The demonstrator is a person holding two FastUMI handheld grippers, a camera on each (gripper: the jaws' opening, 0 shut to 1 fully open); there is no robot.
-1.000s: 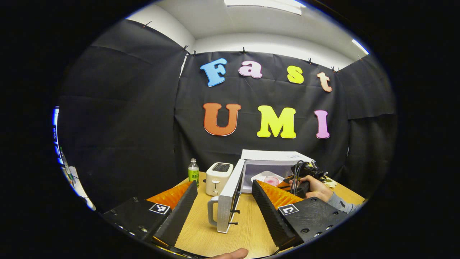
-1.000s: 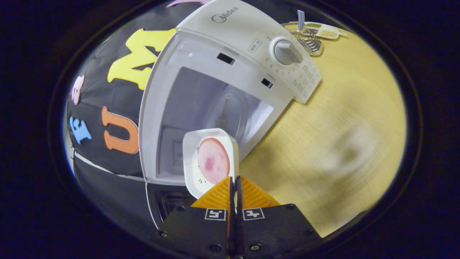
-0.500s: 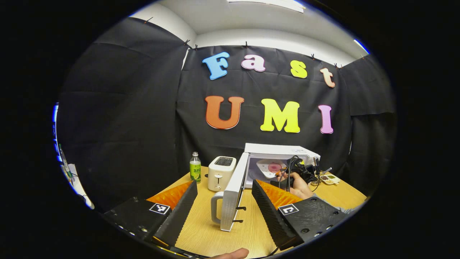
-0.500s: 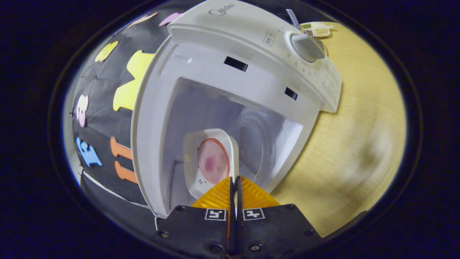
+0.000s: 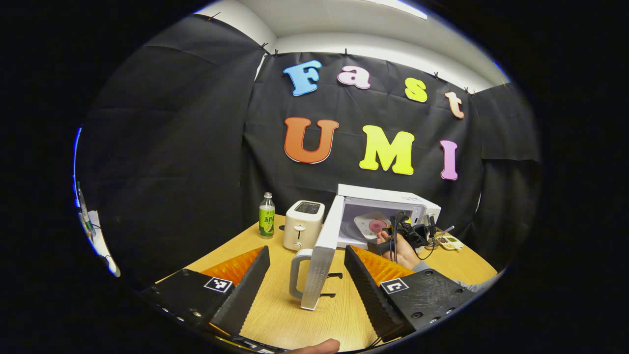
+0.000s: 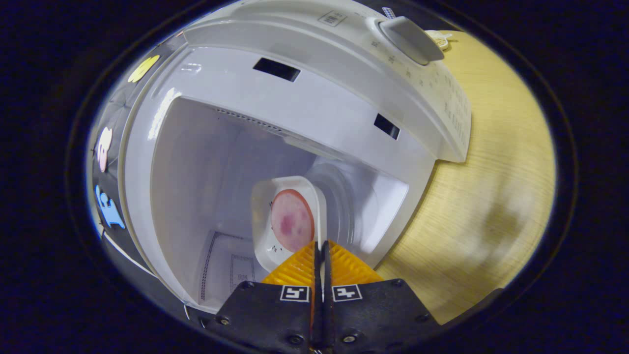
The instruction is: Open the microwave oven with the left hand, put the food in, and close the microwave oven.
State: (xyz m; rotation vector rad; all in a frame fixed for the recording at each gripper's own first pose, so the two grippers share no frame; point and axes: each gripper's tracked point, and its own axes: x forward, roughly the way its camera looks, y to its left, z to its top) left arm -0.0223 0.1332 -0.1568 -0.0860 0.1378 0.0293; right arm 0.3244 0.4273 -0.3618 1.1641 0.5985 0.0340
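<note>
Your right gripper is clamped on the rim of the white square plate w/ a pink meat slice, plate at 12 o'clock inside the open white microwave's cavity, above the glass turntable; left gripper spread wide, nearer the open door's handle.

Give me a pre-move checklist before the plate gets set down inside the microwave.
1. Microwave door swung wide open: ok.
2. Right gripper jaws shut on the plate rim: ok.
3. Slice of food resting on the plate: ok.
4. Plate past the microwave opening, over the turntable: cannot tell.
5. Left gripper jaws open, clear of the door handle: ok.
</note>
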